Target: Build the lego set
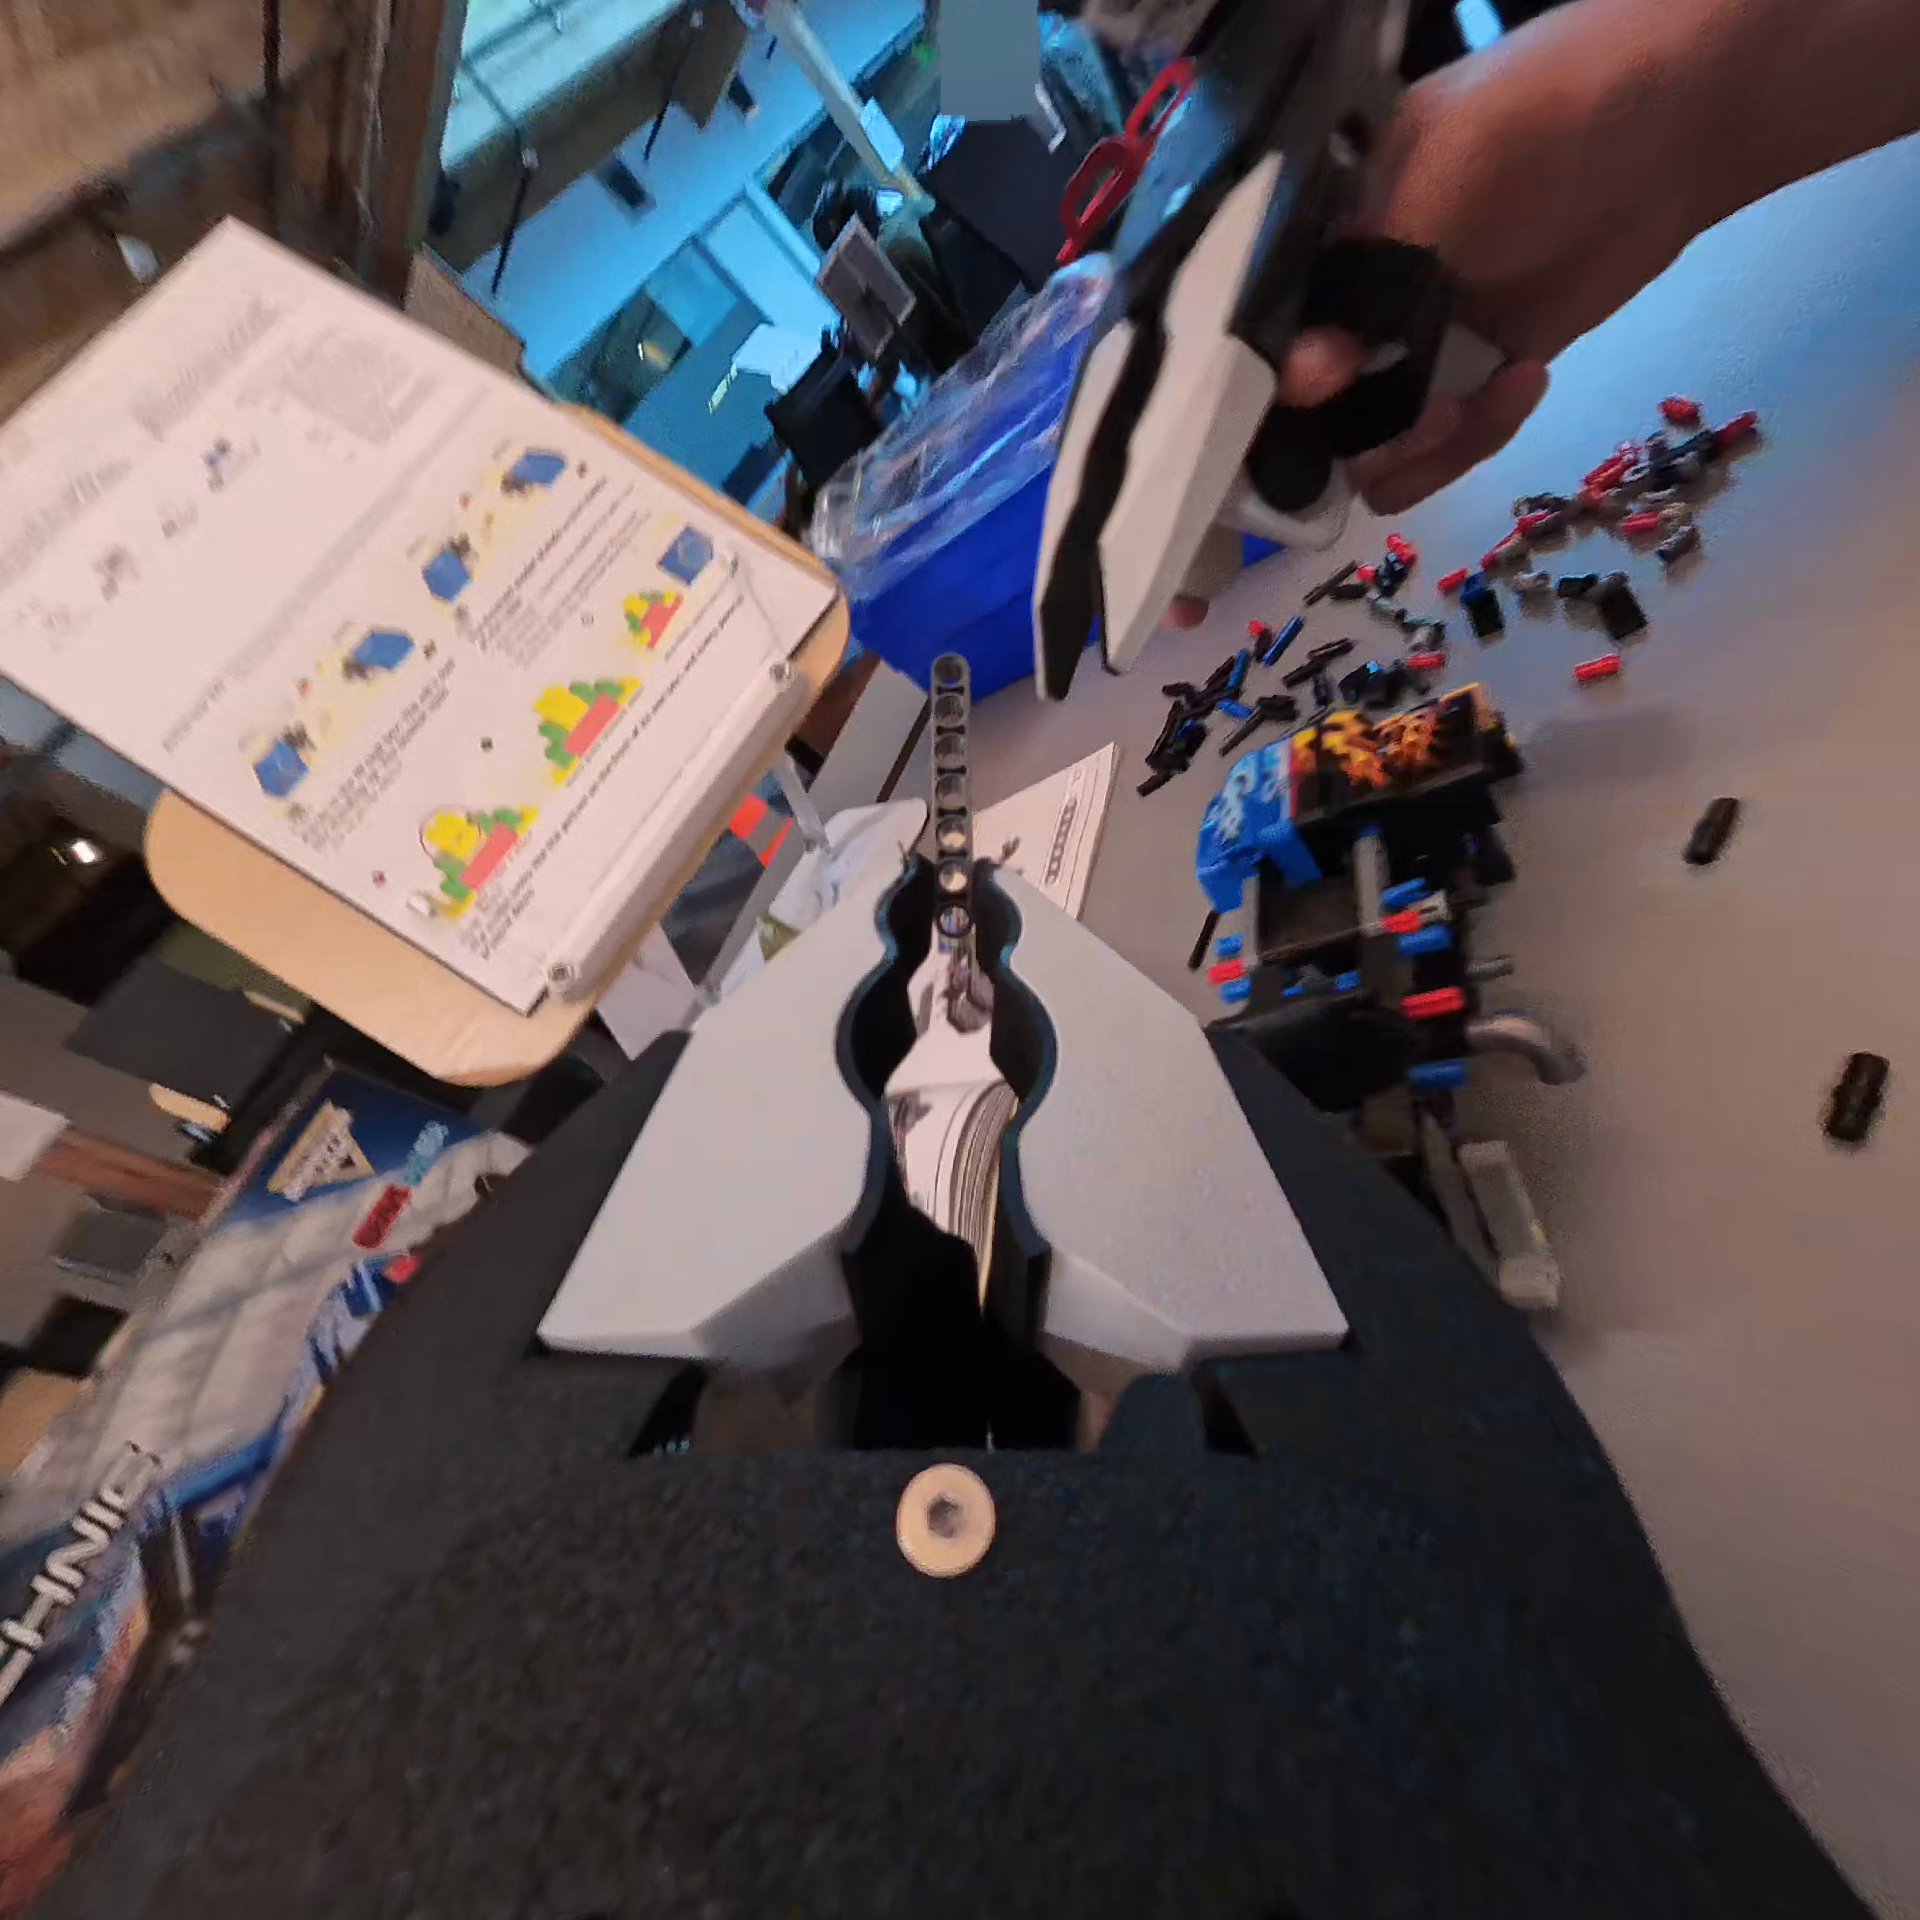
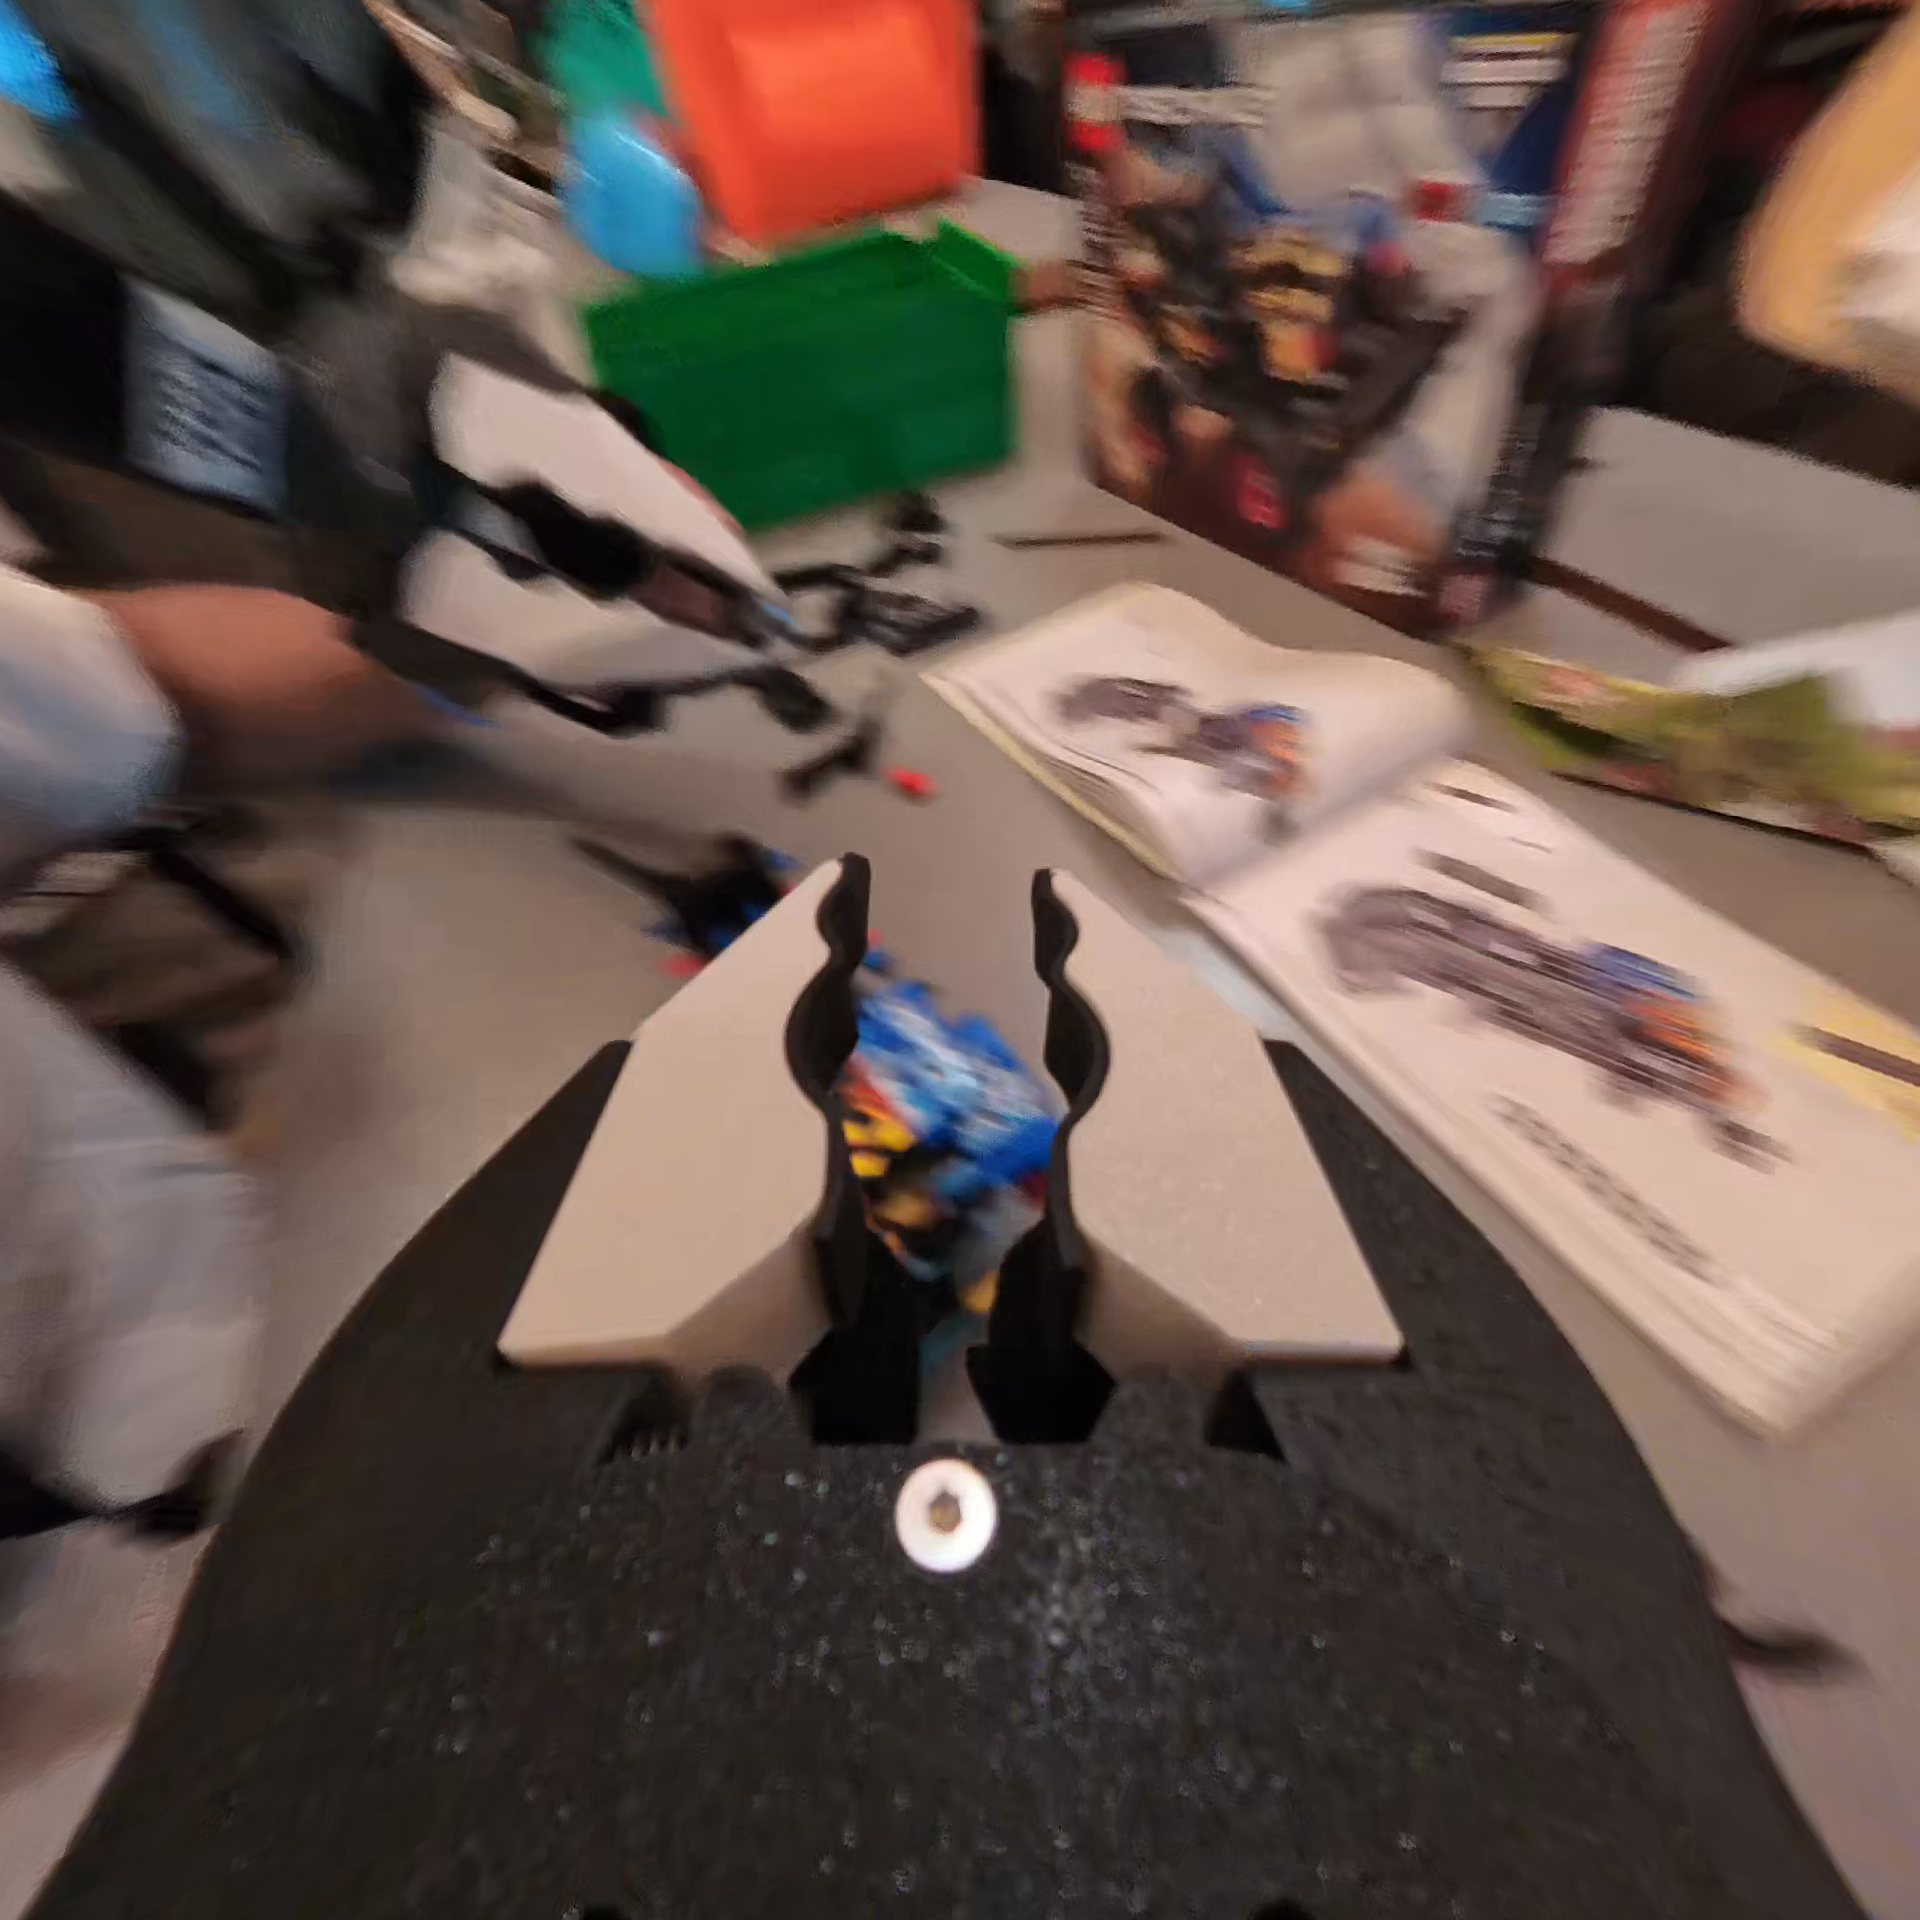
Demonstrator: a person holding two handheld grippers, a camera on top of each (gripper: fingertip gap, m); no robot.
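Note:
My left gripper (image 1: 951, 883) is shut on a long black beam with holes (image 1: 949, 748), which sticks straight out past the fingertips above the table. The partly built blue and black model with flame stickers (image 1: 1361, 862) stands to its right. My right gripper (image 2: 951, 883) is open and empty, hovering over that model (image 2: 945, 1101), which shows between its jaws. The right gripper also shows in the left wrist view (image 1: 1081, 665), held by a hand and pointing down. The left gripper appears blurred in the right wrist view (image 2: 748, 613).
Loose red, black and blue pins (image 1: 1538, 561) are scattered on the grey table (image 1: 1714, 1351). An open instruction booklet (image 2: 1455, 987) lies on the right. A green bin (image 2: 810, 384), the set's box (image 2: 1299, 364), a blue bin (image 1: 956, 520) and a propped instruction sheet (image 1: 395, 623) stand around. The tips of one gripper are about 8 cm away from the tips of the other.

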